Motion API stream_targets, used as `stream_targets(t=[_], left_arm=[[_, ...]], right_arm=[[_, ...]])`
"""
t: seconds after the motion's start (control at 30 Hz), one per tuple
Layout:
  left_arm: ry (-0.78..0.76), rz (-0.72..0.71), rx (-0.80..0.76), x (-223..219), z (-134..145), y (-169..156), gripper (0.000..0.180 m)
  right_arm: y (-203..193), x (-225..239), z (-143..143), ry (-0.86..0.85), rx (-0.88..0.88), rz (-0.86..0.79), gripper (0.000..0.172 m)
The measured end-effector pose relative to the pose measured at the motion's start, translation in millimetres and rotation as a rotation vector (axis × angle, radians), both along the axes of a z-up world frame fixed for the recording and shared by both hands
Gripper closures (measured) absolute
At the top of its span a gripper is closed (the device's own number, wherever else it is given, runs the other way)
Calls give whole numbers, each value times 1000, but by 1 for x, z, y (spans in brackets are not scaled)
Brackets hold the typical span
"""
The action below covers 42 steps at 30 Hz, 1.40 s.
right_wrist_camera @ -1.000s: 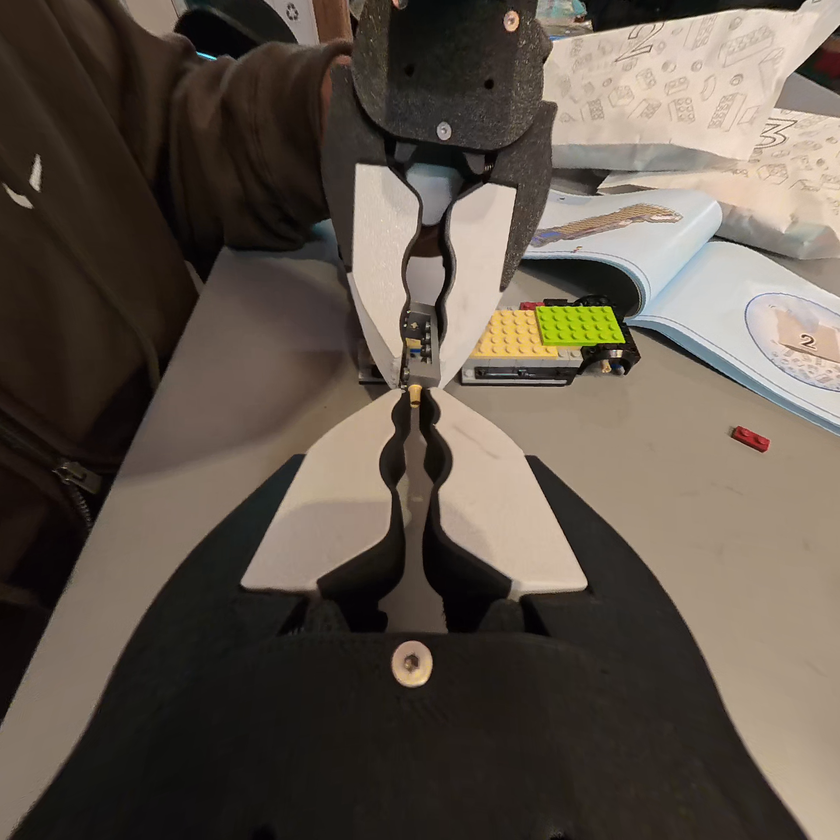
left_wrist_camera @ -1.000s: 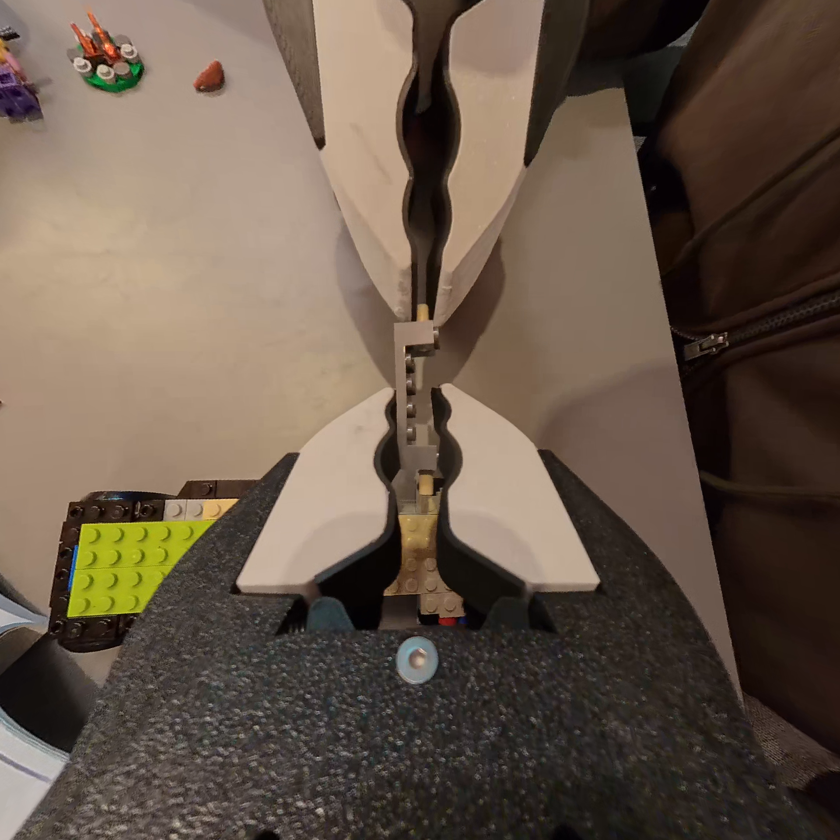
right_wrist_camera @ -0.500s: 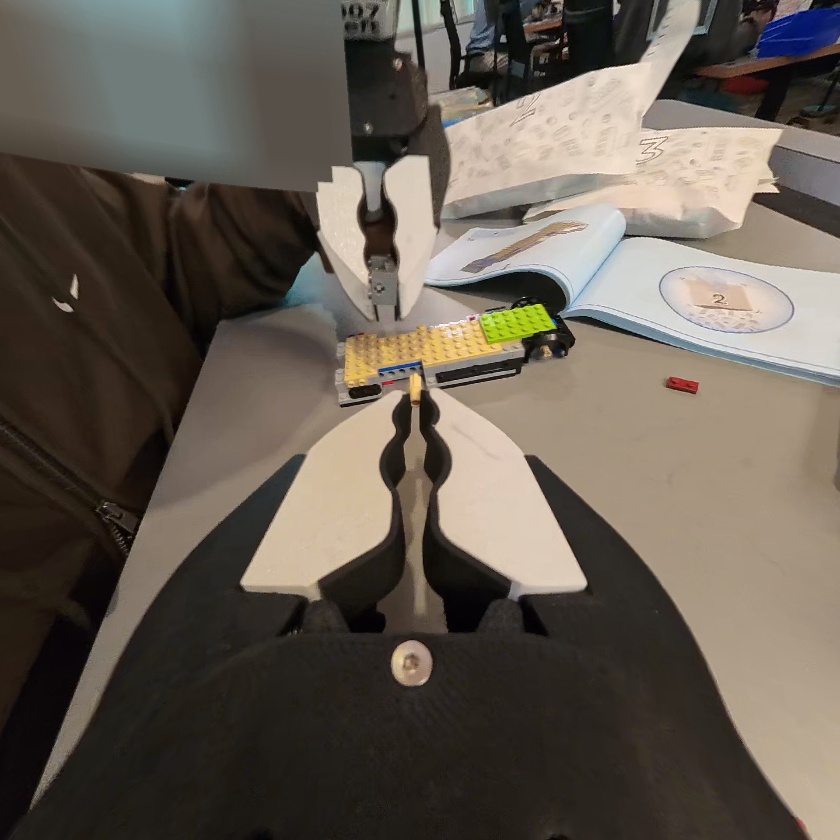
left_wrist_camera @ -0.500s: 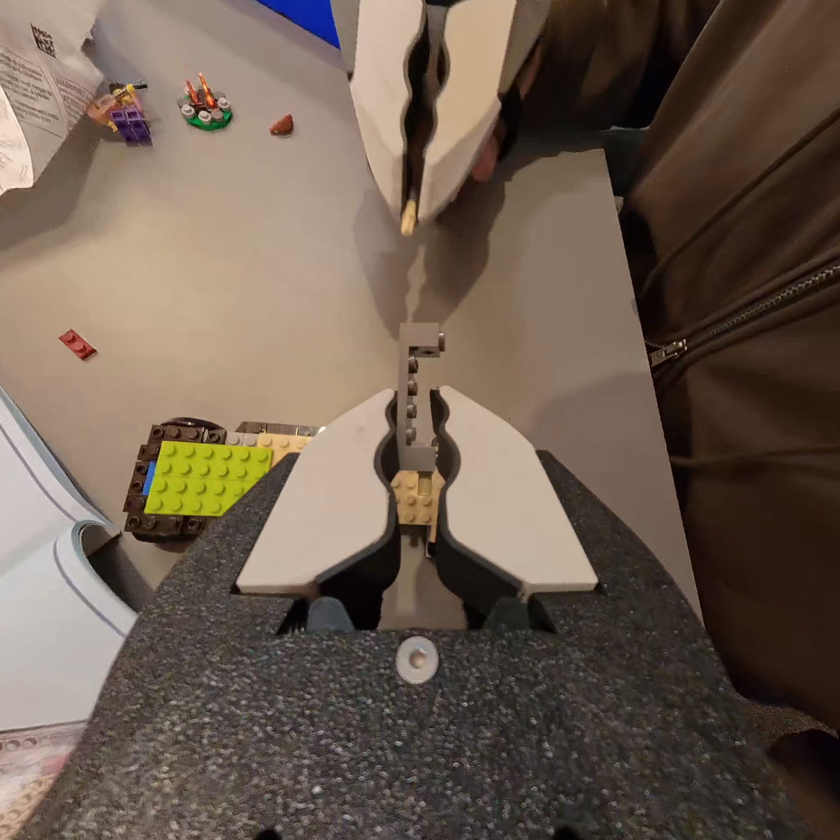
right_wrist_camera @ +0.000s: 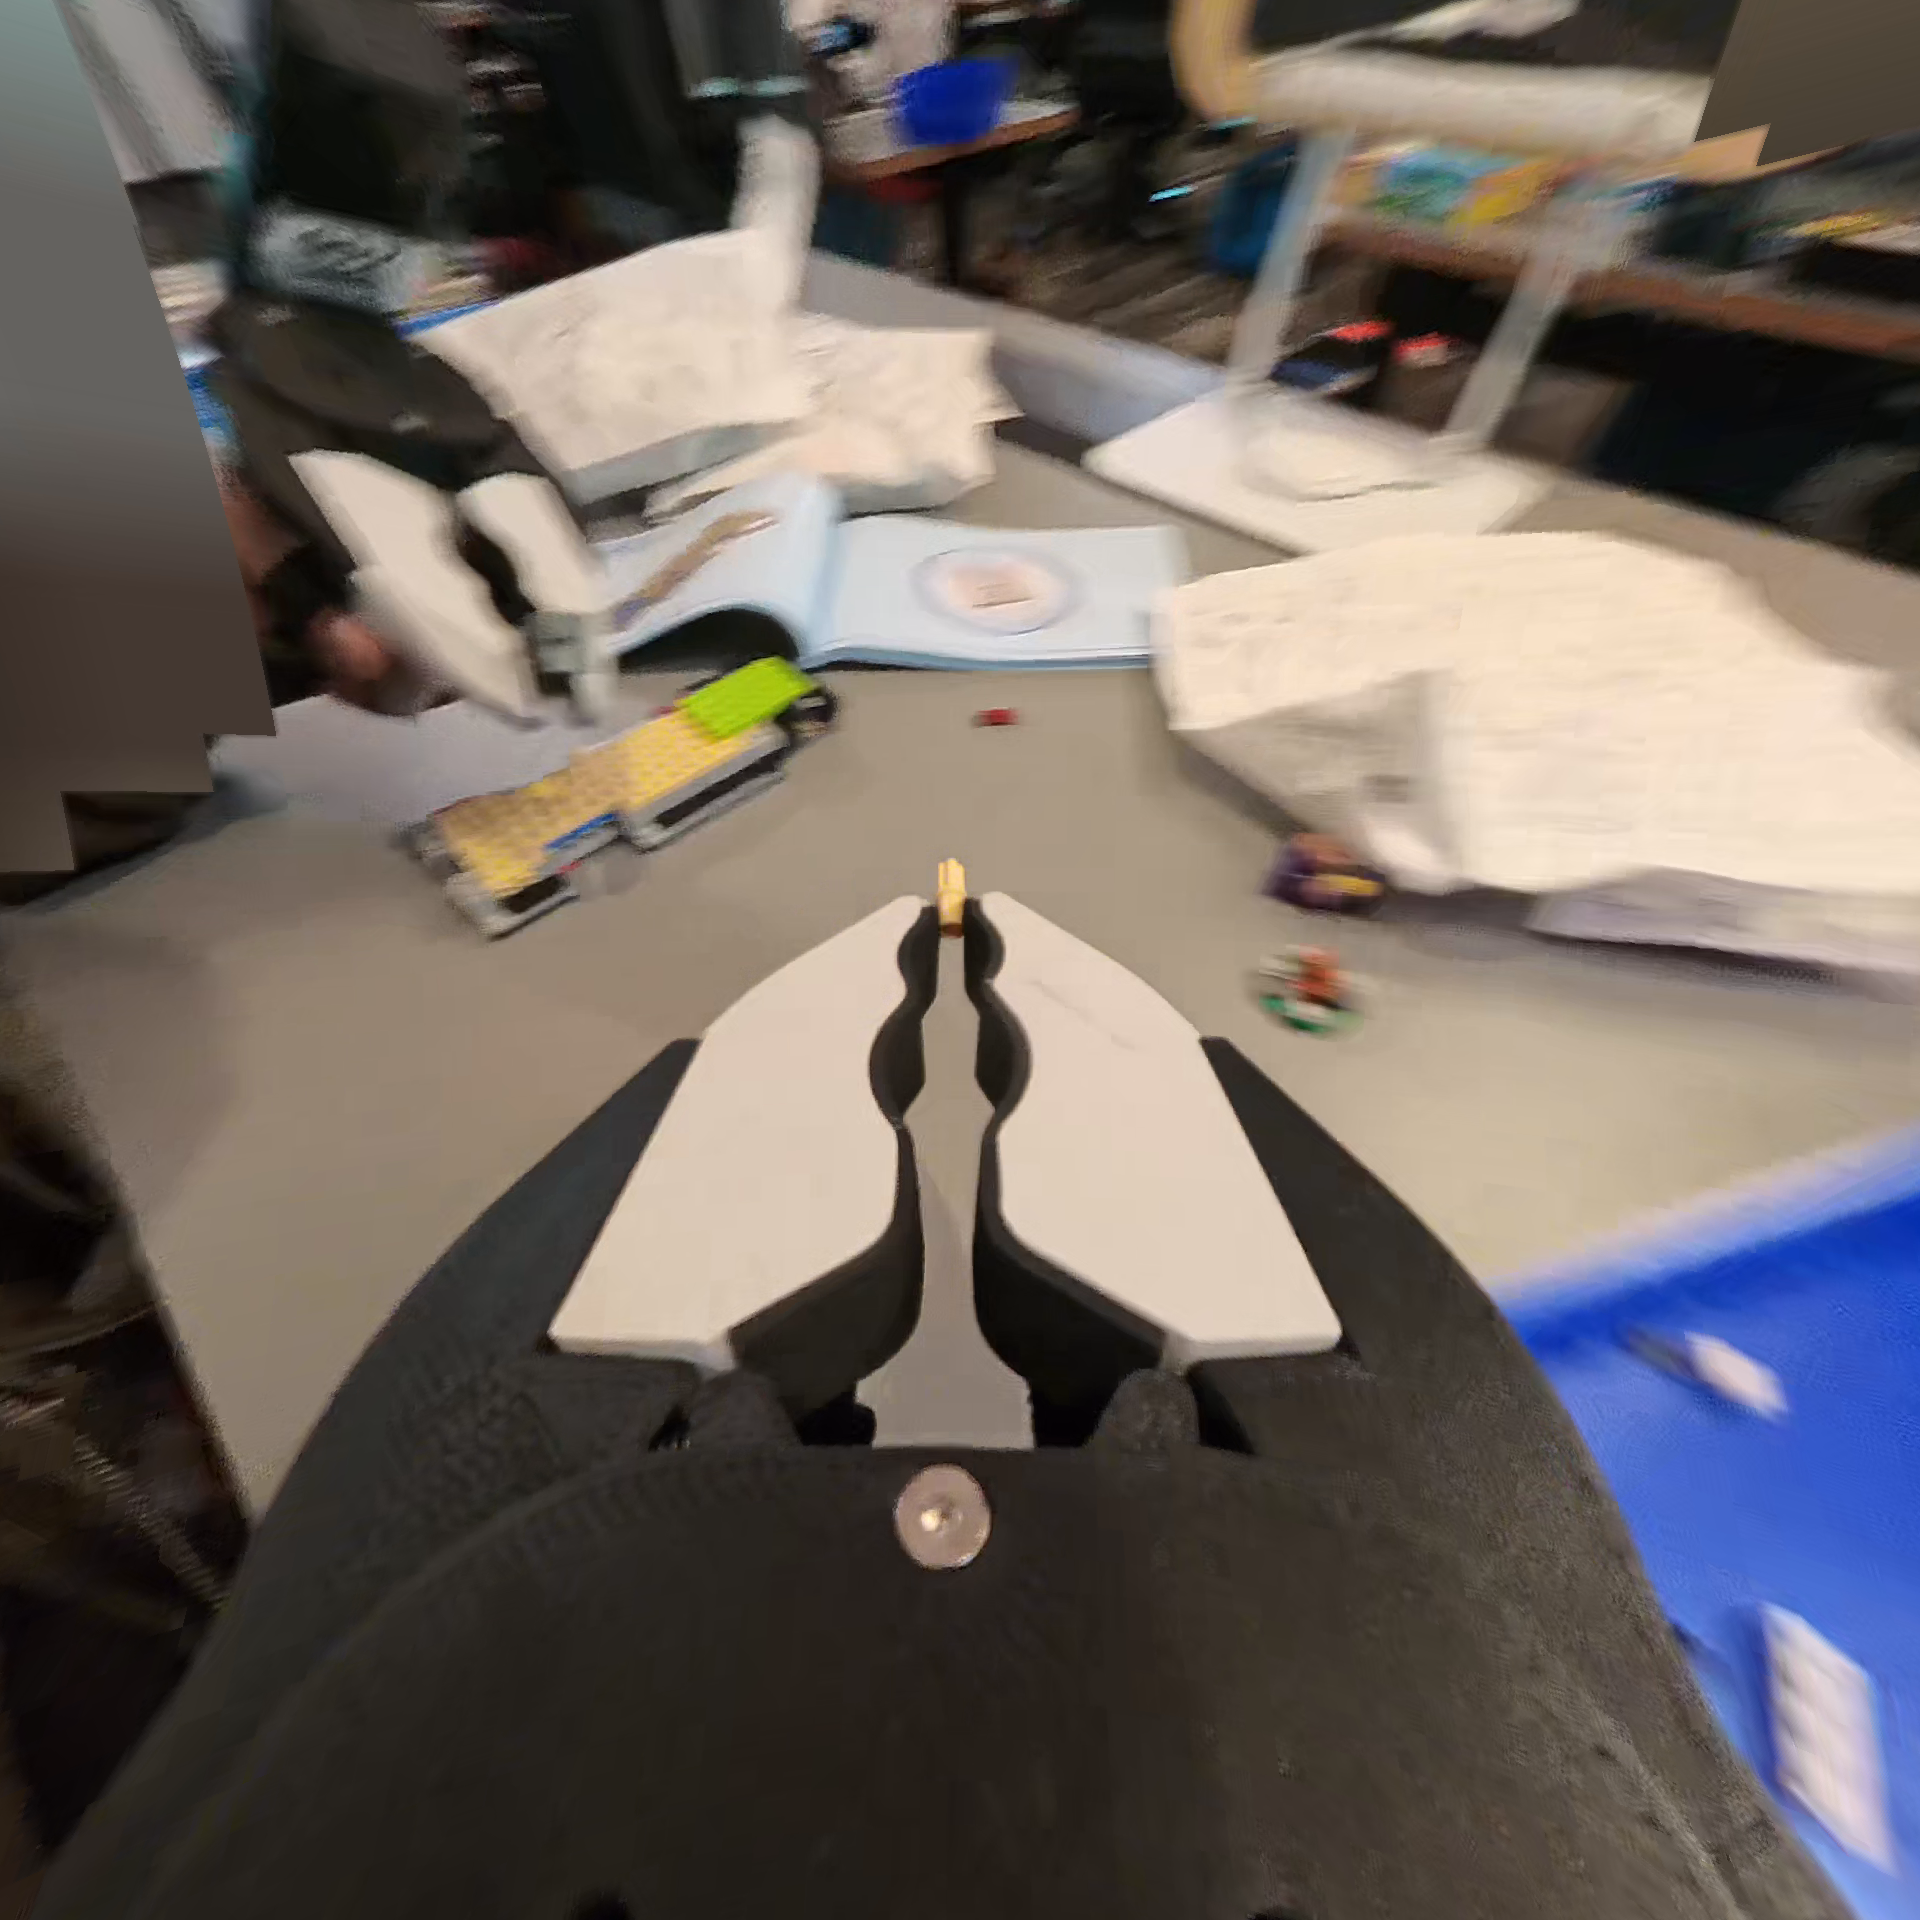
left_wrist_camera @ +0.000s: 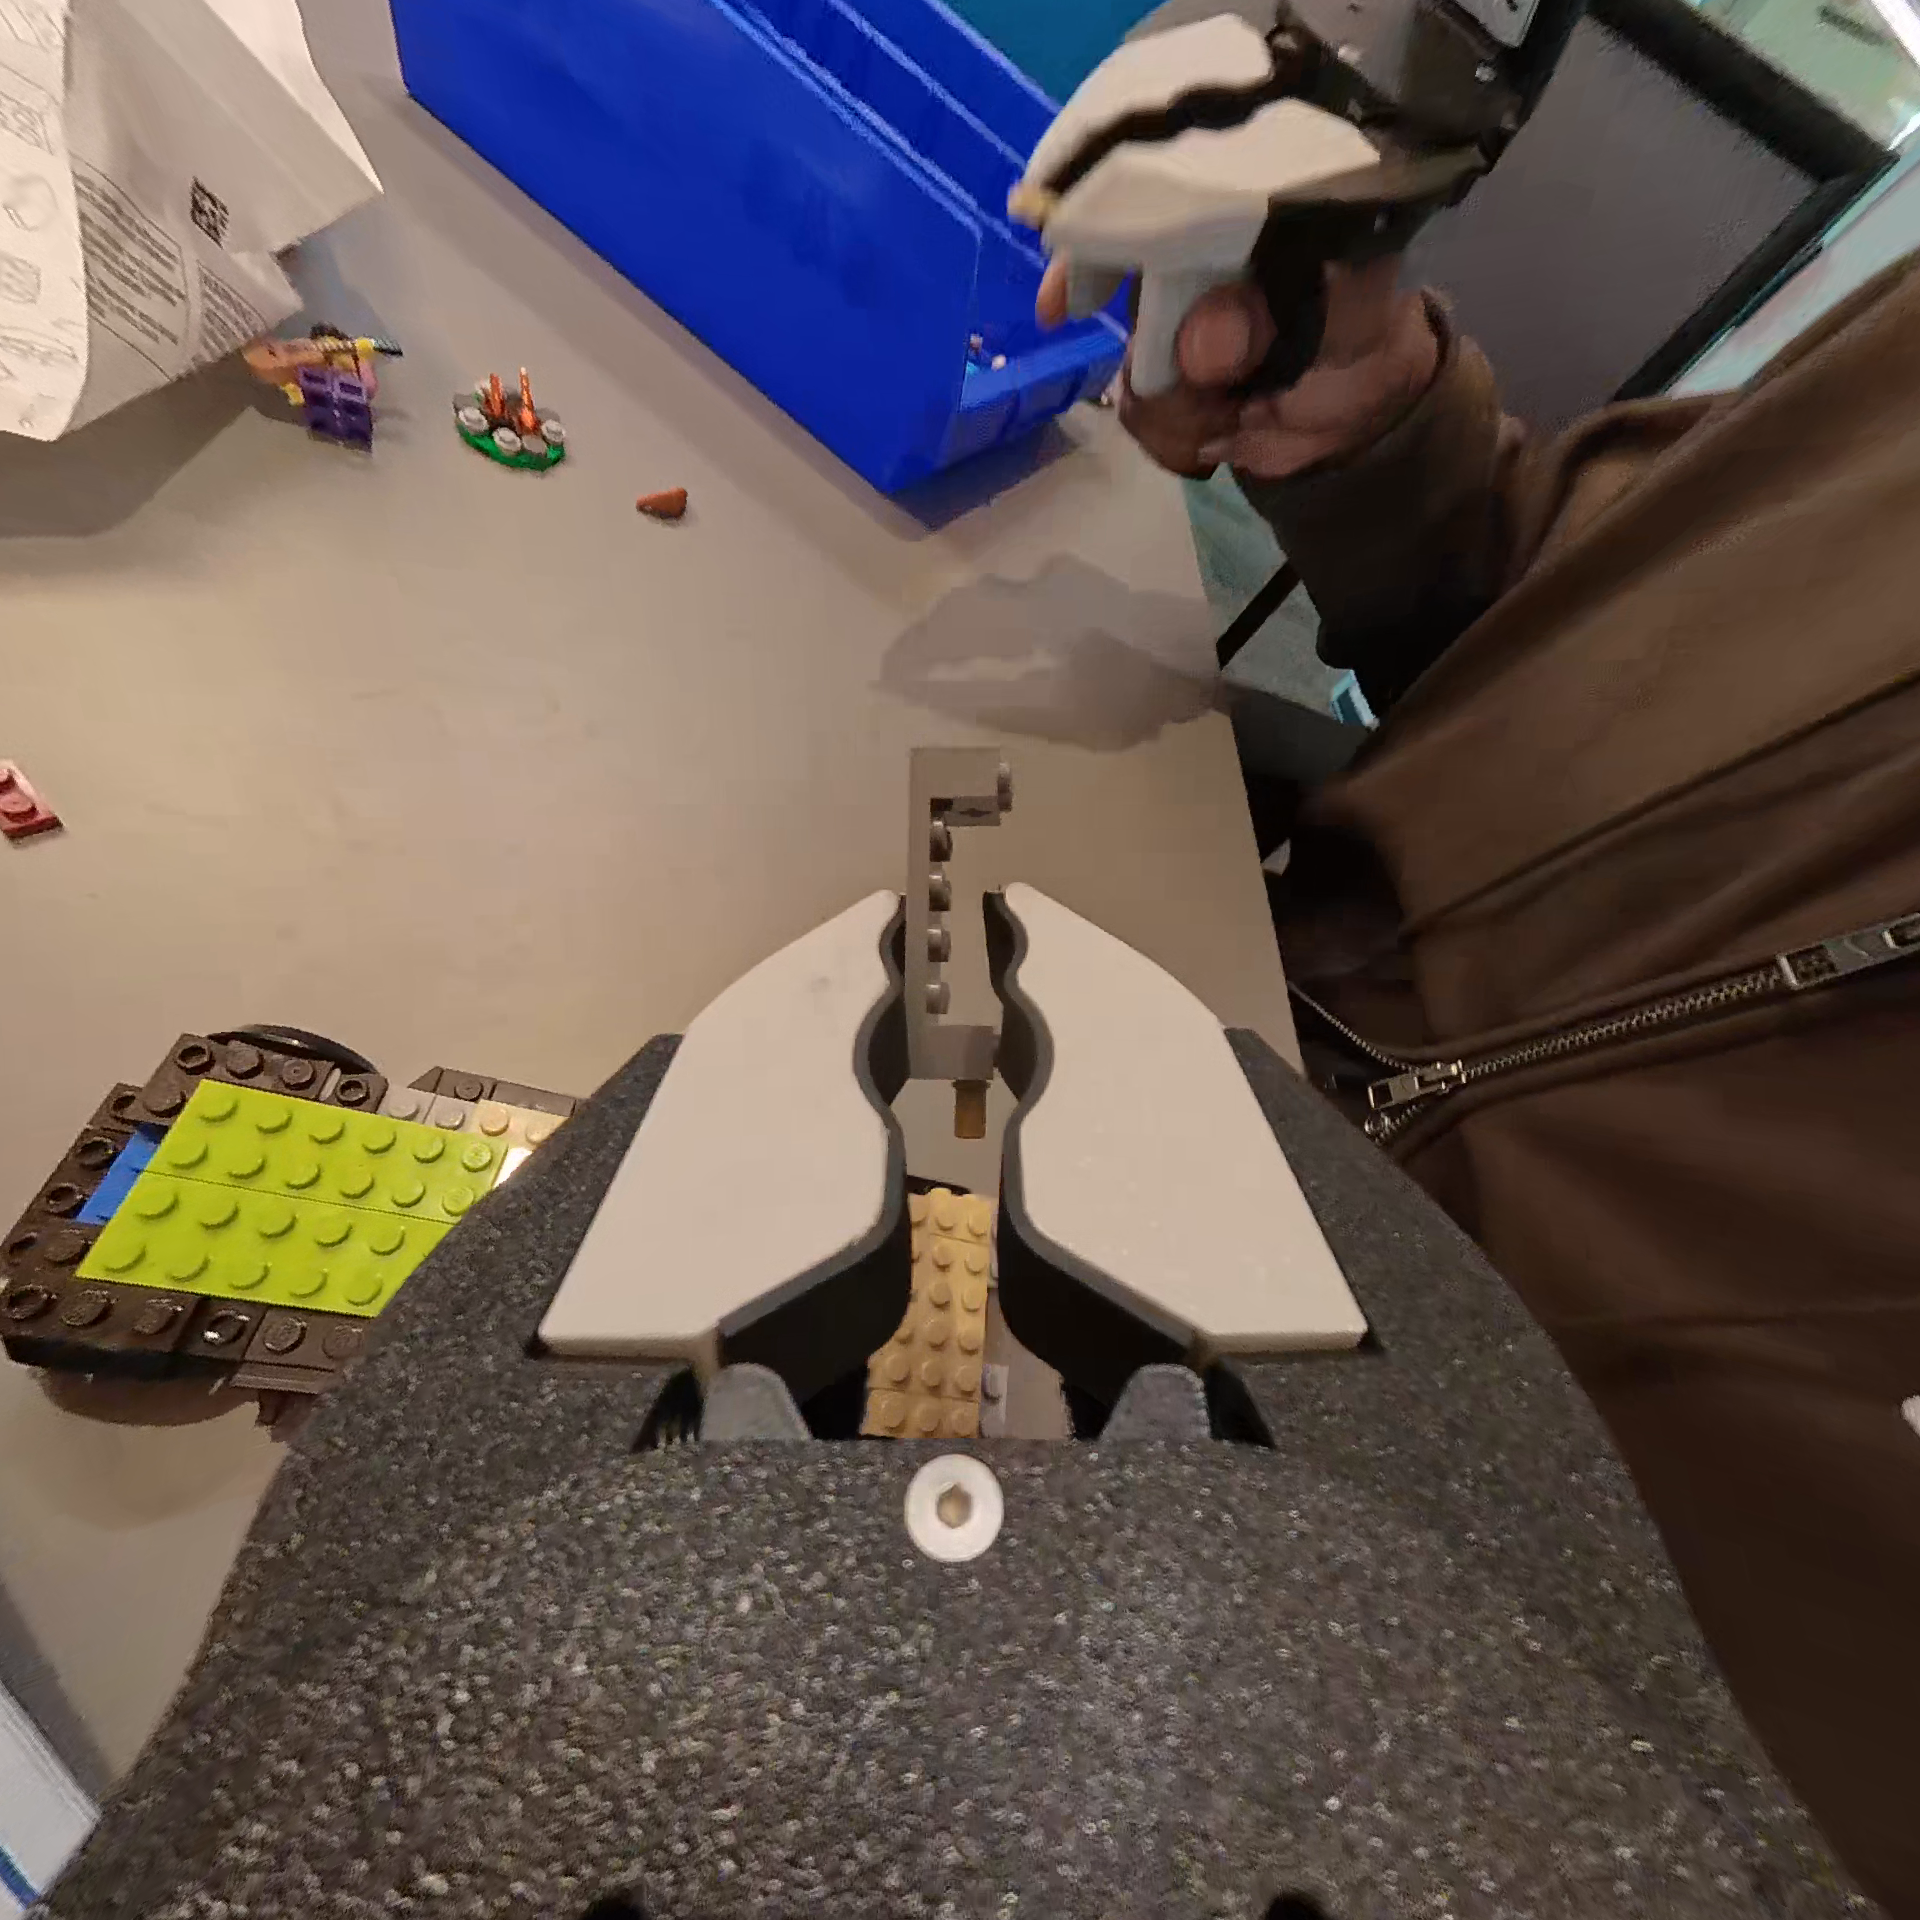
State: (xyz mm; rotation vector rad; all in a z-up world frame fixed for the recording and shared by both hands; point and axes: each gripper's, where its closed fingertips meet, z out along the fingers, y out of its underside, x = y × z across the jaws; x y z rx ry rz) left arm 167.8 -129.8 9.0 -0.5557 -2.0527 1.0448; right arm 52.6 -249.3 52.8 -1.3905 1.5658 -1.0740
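- The left gripper [left_wrist_camera: 948, 902] is clamped on a grey studded bracket piece [left_wrist_camera: 943, 914]. The piece stands upright between the fingers and sticks out past the tips toward 12 o'clock, with a small tan peg at its lower end.
- Below and at 8 o'clock of this gripper, a brick vehicle build [left_wrist_camera: 249, 1195] with lime-green plates lies on the grey table [left_wrist_camera: 520, 748].
- The right gripper [right_wrist_camera: 951, 909] pinches a small tan pin [right_wrist_camera: 950, 896] at its very tips, the pin poking out toward 12 o'clock.
- From the left wrist view, the right gripper is raised in the air at 1 o'clock, in front of a blue bin [left_wrist_camera: 748, 208].
- A red plate [left_wrist_camera: 23, 800] lies at 9 o'clock, and a round green piece [left_wrist_camera: 511, 421] and a purple figure [left_wrist_camera: 327, 379] at 11 o'clock.
- An open booklet [right_wrist_camera: 935, 592] lies at 12 o'clock in the right wrist view.
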Motion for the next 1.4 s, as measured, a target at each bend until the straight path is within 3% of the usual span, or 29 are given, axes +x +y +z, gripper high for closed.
stream_targets(t=[0.07,0.17,0.23,0.33,0.47,0.67,0.83,0.97,1.17,1.4], left_arm=[[54,31,-18,1,9,-2,169],[150,61,-32,-1,21,-4,169],[175,64,-42,-3,25,-4,169],[198,89,-45,-7,26,-5,168],[355,178,-69,-9,42,-11,168],[819,365,-143,-10,75,-24,168],[1022,440,-108,-27,69,-25,168],[1094,417,-72,-39,65,-17,169],[1086,395,-28,-47,56,-10,168],[997,193,66,-88,54,-5,167]], right_arm=[[-47,-41,20,2,-59,-201,167],[-115,-103,23,81,-96,-478,167],[-140,-128,16,123,-78,-564,159],[-146,-139,-1,184,-18,-575,143],[-103,-104,2,117,-31,-425,139],[29,5,1,-44,-89,17,142],[109,69,5,-243,-75,245,142],[118,84,12,-347,-182,228,137],[132,82,4,-331,-229,381,121],[144,74,-8,-232,-253,583,114]])
